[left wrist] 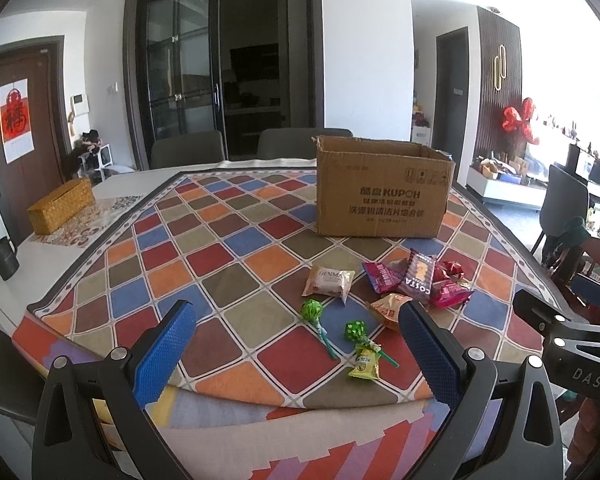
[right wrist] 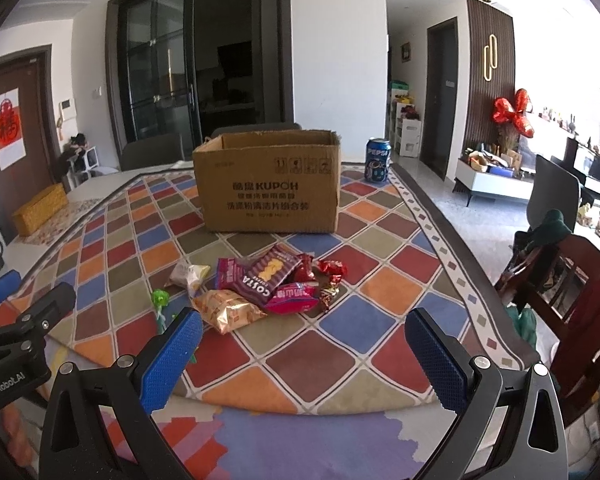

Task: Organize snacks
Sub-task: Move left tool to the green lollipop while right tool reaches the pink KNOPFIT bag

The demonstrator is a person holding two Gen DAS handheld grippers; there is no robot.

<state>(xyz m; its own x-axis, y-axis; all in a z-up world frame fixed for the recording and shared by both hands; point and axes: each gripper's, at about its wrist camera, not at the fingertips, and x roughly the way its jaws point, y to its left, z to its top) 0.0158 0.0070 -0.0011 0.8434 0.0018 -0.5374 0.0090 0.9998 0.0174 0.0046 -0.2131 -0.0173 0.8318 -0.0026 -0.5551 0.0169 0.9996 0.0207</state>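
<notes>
An open cardboard box (left wrist: 382,192) stands on the checked tablecloth (left wrist: 228,248); it also shows in the right wrist view (right wrist: 268,184). In front of it lies a heap of snack packets: a purple Costa packet (left wrist: 418,280) (right wrist: 272,276), a pink packet (right wrist: 294,298), a gold packet (right wrist: 230,314), a white Denmark packet (left wrist: 328,282), two green lollipops (left wrist: 314,310) and a small yellow packet (left wrist: 365,364). My left gripper (left wrist: 296,348) is open and empty, held near the table's front edge. My right gripper (right wrist: 304,356) is open and empty, a little short of the heap.
A blue Pepsi can (right wrist: 377,160) stands right of the box. A woven yellow box (left wrist: 60,206) and a dark mug (left wrist: 4,258) sit at the table's left. Grey chairs (left wrist: 188,152) stand behind the table; a wooden chair (right wrist: 572,292) stands at the right.
</notes>
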